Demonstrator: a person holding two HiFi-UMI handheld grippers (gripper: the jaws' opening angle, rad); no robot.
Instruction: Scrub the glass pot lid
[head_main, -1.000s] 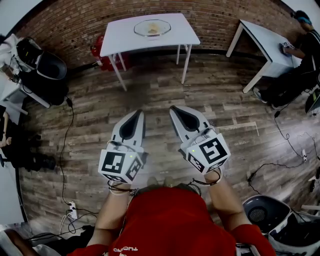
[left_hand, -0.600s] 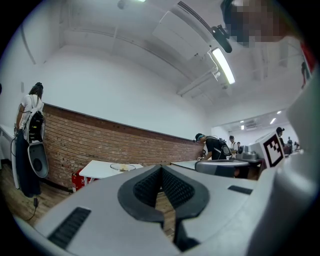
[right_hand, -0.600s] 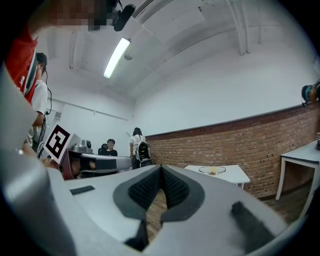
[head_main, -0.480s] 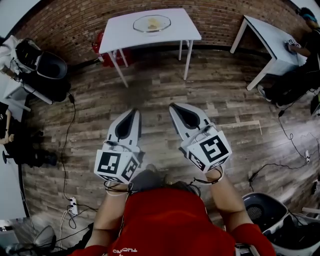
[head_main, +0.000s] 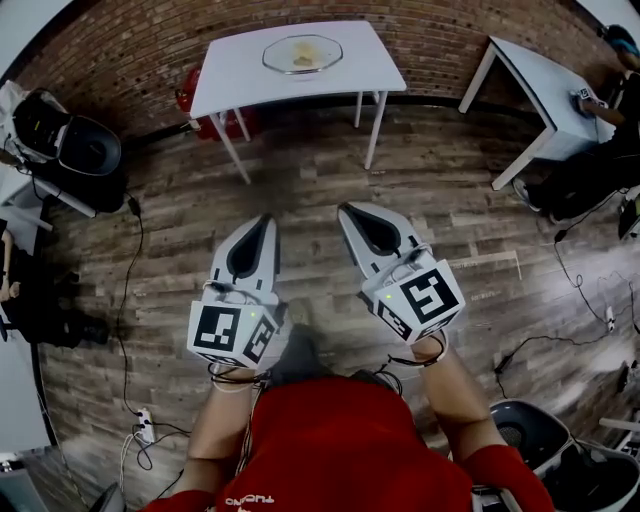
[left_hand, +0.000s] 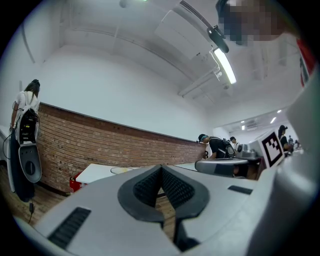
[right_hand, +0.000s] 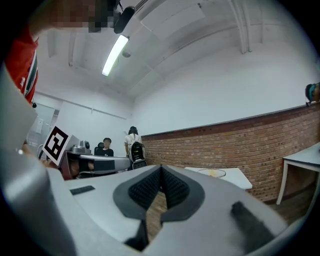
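The glass pot lid (head_main: 303, 53) lies on a white table (head_main: 370, 70) against the brick wall, far ahead of me, with something yellow on top of it. My left gripper (head_main: 266, 219) and right gripper (head_main: 346, 209) are held side by side over the wooden floor, both pointing at that table. Both are shut with nothing between the pads. In the left gripper view the jaws (left_hand: 161, 168) meet, and the table (left_hand: 97, 173) and lid (left_hand: 123, 170) show small beyond them. The right gripper view shows its closed jaws (right_hand: 161, 168) and the lid (right_hand: 212, 173) in the distance.
A second white table (head_main: 545, 85) stands at the right, with a person (head_main: 600, 150) seated at it. Black and grey machines (head_main: 75, 140) sit at the left and another (head_main: 525, 430) at the lower right. Cables (head_main: 135, 260) trail across the floor. A red object (head_main: 190, 100) sits under the near table.
Both grippers have moved a little forward over the floor towards the table with the lid, still side by side and shut. The machines at the sides have slid back in the view.
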